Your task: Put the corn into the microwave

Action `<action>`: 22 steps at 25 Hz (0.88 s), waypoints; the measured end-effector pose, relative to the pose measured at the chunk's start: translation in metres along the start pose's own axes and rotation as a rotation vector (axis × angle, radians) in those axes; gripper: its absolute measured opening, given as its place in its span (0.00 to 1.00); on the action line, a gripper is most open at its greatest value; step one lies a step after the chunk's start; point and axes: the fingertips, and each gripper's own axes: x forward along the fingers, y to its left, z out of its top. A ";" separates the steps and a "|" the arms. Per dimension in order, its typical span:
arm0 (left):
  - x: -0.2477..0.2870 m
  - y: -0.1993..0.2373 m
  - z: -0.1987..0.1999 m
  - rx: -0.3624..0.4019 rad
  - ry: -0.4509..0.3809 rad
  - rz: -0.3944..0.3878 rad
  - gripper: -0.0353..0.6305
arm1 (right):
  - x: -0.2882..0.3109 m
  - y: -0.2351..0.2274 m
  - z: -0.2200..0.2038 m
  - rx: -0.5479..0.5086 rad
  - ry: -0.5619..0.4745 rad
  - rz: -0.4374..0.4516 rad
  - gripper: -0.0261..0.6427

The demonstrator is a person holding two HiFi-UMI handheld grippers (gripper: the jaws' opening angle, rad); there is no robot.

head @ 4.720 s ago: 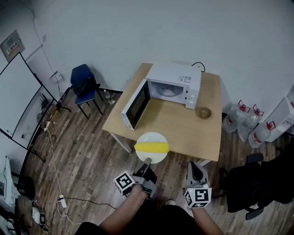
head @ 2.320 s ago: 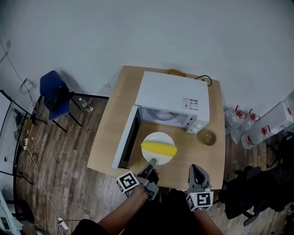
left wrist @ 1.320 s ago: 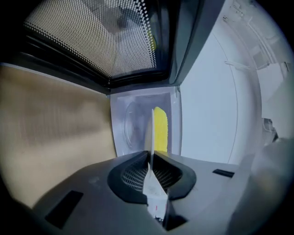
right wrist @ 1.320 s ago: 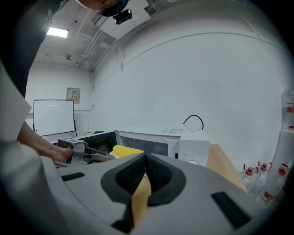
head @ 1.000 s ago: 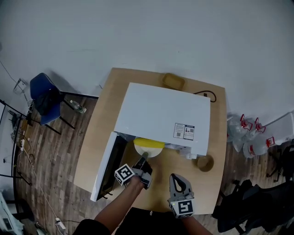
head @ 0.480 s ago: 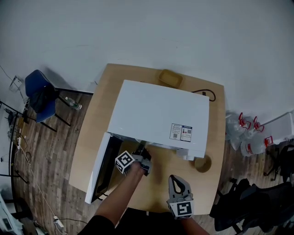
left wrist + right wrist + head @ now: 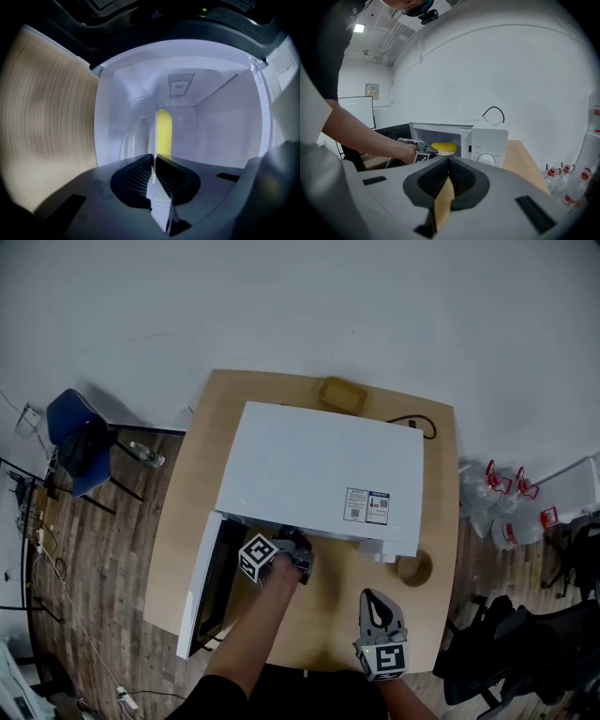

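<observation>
The yellow corn (image 7: 164, 133) lies on a white plate (image 7: 153, 140), seen edge-on in the left gripper view. My left gripper (image 7: 153, 176) is shut on the plate's rim and holds it inside the white microwave (image 7: 319, 474), whose door (image 7: 202, 587) hangs open to the left. From the head view the microwave's top hides plate and corn; only the left gripper (image 7: 292, 542) shows at the mouth. The right gripper view shows the corn (image 7: 444, 147) just inside the opening. My right gripper (image 7: 374, 601) hovers near the table's front edge, shut, with nothing in it.
A small brown bowl (image 7: 413, 568) stands on the wooden table (image 7: 202, 465) to the right of the microwave. A tan dish (image 7: 342, 395) lies behind it. A blue chair (image 7: 70, 432) stands left, water bottles (image 7: 502, 502) and a black chair (image 7: 525, 643) right.
The left gripper has pushed the plate with the corn from the microwave's mouth into the cavity, out of the head view. The right gripper has drifted slightly right.
</observation>
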 end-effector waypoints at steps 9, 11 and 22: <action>0.008 0.007 -0.006 -0.025 0.038 0.042 0.09 | -0.005 0.004 0.001 0.001 -0.003 0.011 0.12; 0.007 0.007 -0.006 -0.003 0.036 0.068 0.09 | -0.006 0.005 0.001 0.002 0.002 0.011 0.12; 0.012 -0.007 -0.007 0.168 0.030 0.130 0.27 | -0.017 0.010 0.016 0.012 -0.035 0.016 0.12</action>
